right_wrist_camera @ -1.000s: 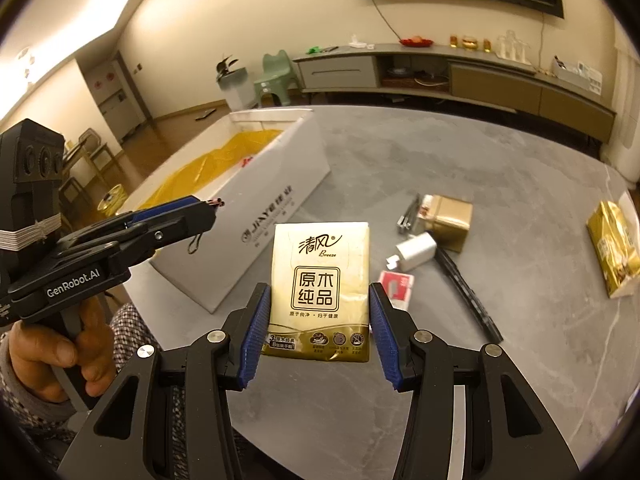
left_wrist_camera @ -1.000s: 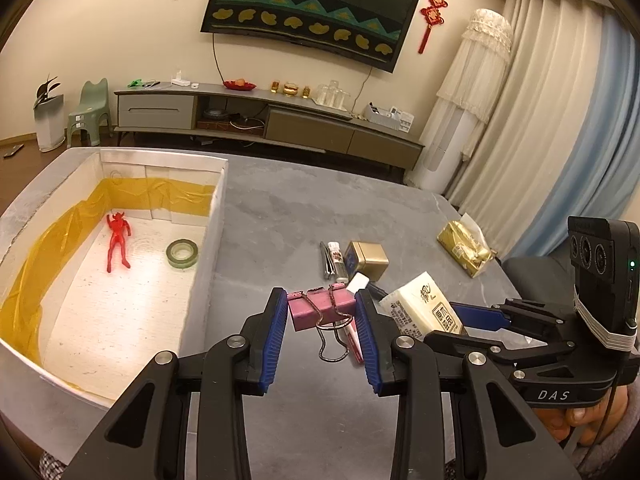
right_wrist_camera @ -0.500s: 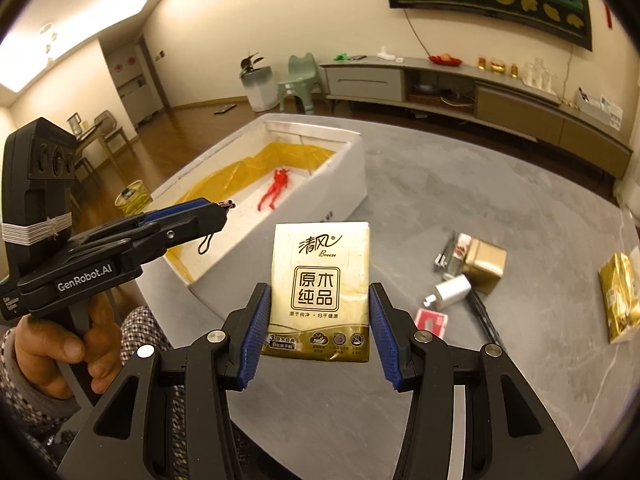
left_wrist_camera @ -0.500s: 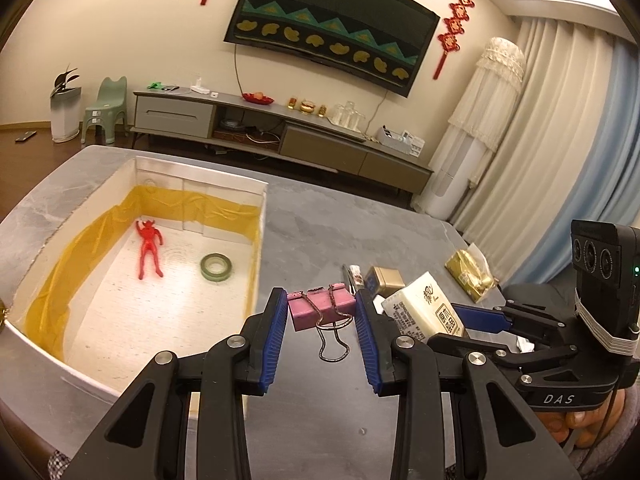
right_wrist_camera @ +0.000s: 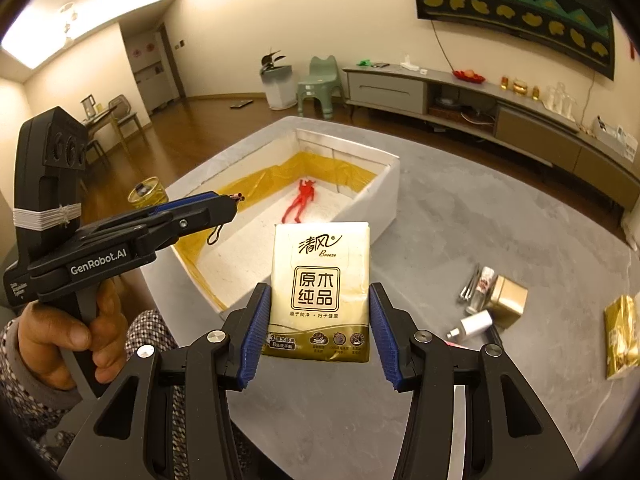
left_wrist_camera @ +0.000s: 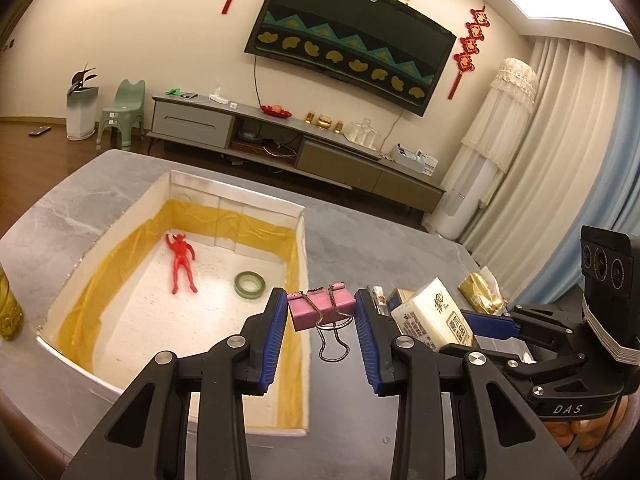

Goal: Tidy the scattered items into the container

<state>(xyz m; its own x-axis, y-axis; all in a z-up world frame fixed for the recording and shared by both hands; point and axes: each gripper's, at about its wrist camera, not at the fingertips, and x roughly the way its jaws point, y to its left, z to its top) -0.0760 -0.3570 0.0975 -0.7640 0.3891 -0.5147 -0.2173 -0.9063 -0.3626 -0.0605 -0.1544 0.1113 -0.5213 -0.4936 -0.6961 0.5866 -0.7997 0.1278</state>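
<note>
Already the white foam container (left_wrist_camera: 298, 240), left of centre in the left wrist view, holds a red toy figure (left_wrist_camera: 182, 258) and a green tape roll (left_wrist_camera: 250, 284). Both loads are airborne near its right rim: the left gripper (left_wrist_camera: 321, 312) clamps a pink binder clip (left_wrist_camera: 320, 308), the right gripper (right_wrist_camera: 318, 320) a gold tissue pack (right_wrist_camera: 320, 280). Lower right, a gold tin (right_wrist_camera: 508, 300), a white charger (right_wrist_camera: 472, 324) and a gold foil packet (right_wrist_camera: 620, 332) remain on the grey table (right_wrist_camera: 500, 220).

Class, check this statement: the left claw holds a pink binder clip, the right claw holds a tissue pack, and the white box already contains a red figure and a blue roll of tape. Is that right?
Not quite. The roll of tape is green, not blue; the left wrist view shows it. The rest holds: the left claw grips the pink binder clip, the right claw grips the tissue pack, and the red figure lies in the white box.
</note>
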